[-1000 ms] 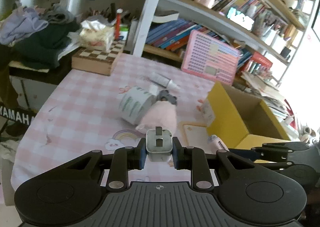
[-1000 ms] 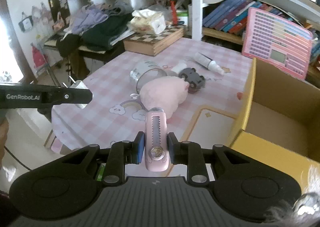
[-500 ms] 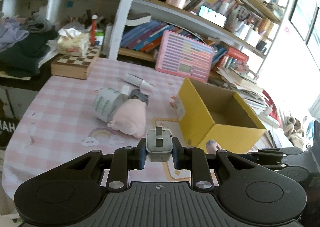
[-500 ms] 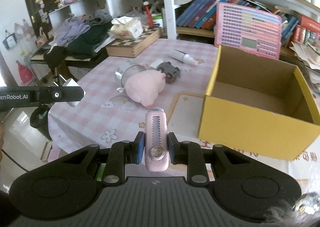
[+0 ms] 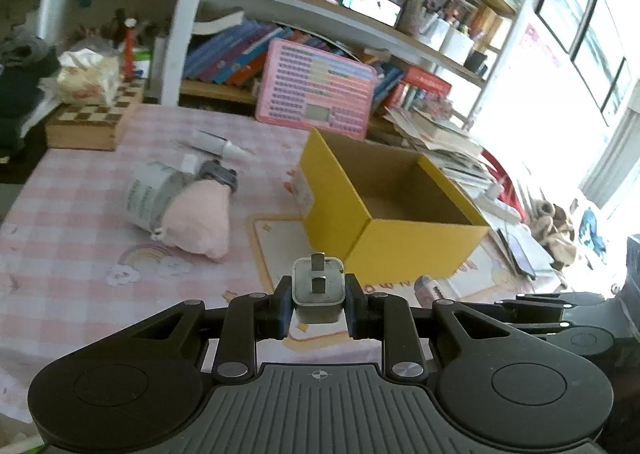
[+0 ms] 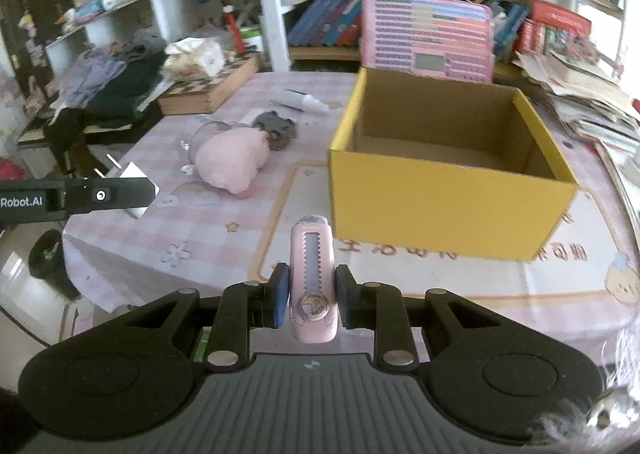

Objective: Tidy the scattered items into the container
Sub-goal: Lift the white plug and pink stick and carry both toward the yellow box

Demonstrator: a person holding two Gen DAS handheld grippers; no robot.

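1. Gripping a white plug [image 5: 318, 290], prongs up, the left gripper [image 5: 318, 304] has its blue pads [image 5: 285, 306] pressed against the plug's two sides; from the right wrist the same plug [image 6: 134, 177] shows at 9 o'clock, held clear of the table's edge.
2. Clamped in the right gripper [image 6: 311, 302] is a pink cutter [image 6: 313, 282], long and slim, with a notched lilac slider track and a star badge near its base; its tip points to 12 o'clock, toward the box.
3. The yellow box [image 6: 440, 209] stands open and upright at 1 o'clock in the right view, with bare brown cardboard inside; nothing shows on the part of its floor that can be seen.
4. On the table, at 10 o'clock from the left gripper, a pink plush [image 5: 200, 217] lies against a tipped grey cup [image 5: 146, 193]; a small dark toy [image 5: 218, 175] touches the plush's far end, and a white tube [image 5: 216, 143] lies beyond it.
5. The table wears a pink-and-white checked cloth [image 5: 72, 221] printed with a rainbow and flowers.
6. A chessboard box [image 5: 92, 123] sits at the far left corner, a pink keyboard toy [image 5: 316, 93] leans behind the box, and crowded bookshelves [image 5: 248, 49] fill the back wall. Bright windows glare at 3 o'clock.
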